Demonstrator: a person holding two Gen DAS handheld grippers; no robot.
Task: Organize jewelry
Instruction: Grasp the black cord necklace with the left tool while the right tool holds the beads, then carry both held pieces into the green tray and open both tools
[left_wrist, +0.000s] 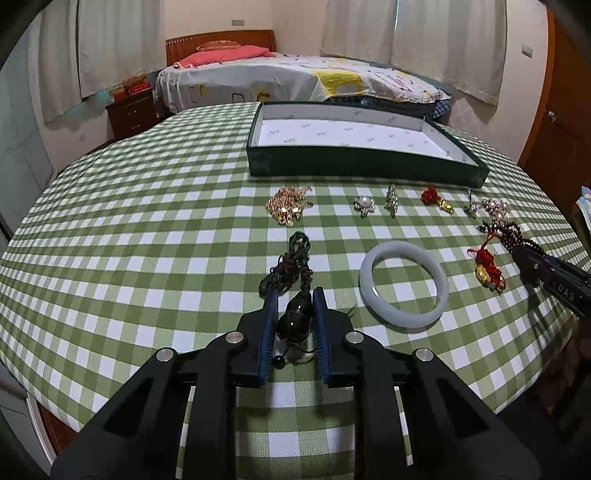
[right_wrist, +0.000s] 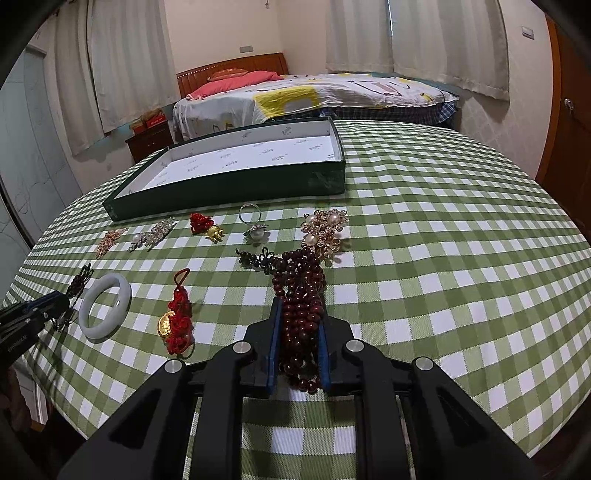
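Note:
My left gripper (left_wrist: 295, 295) is shut on a dark gourd pendant (left_wrist: 293, 321) whose braided cord (left_wrist: 290, 258) trails ahead on the cloth. My right gripper (right_wrist: 298, 306) is shut on a dark red bead necklace (right_wrist: 300, 295) with a black knot (right_wrist: 258, 258) at its far end. A white jade bangle (left_wrist: 404, 282) lies right of the left gripper; it also shows in the right wrist view (right_wrist: 105, 304). The open green box (left_wrist: 362, 162) with a white lining stands at the back; it also shows in the right wrist view (right_wrist: 229, 184).
On the checked tablecloth lie a gold chain pile (left_wrist: 288, 208), pearl brooches (right_wrist: 325, 229), a ring (right_wrist: 253, 225), crystal brooches (left_wrist: 391, 199) and red-knot gold charms (right_wrist: 177, 321). A bed (left_wrist: 295, 79) stands behind the table. The table's rounded edge is near me.

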